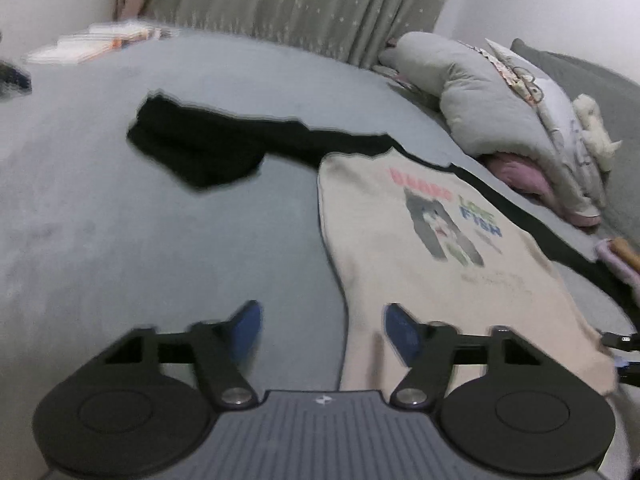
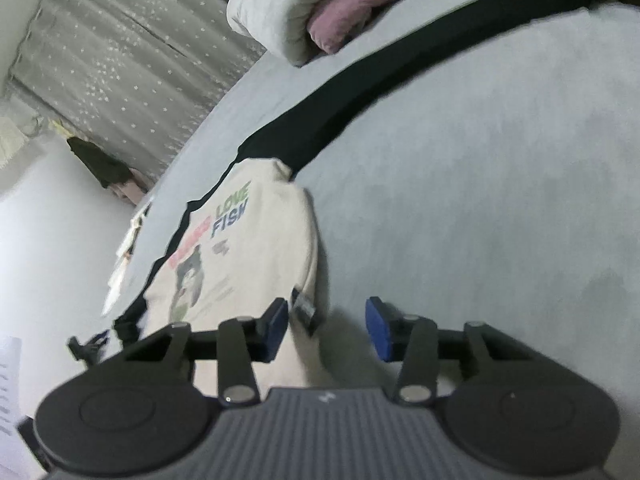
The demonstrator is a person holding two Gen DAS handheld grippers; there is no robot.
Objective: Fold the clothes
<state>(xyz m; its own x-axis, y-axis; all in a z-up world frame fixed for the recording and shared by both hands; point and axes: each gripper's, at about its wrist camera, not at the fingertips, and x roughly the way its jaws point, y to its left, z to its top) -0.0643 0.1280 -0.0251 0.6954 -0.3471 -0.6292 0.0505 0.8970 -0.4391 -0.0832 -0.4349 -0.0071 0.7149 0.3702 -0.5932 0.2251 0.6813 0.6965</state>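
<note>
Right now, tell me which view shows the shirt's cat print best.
The left wrist view: the cat print sits upright and nearly whole on the cream shirt, its words partly readable. In the right wrist view the print is smaller, tilted sideways and blurred, close to the open right gripper.

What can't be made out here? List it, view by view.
- Left wrist view: the shirt print's red word is blurred; its near hem is hidden behind the left gripper.
- Right wrist view: the black sleeve runs off the top edge; the small tag is too blurred to read.
</note>
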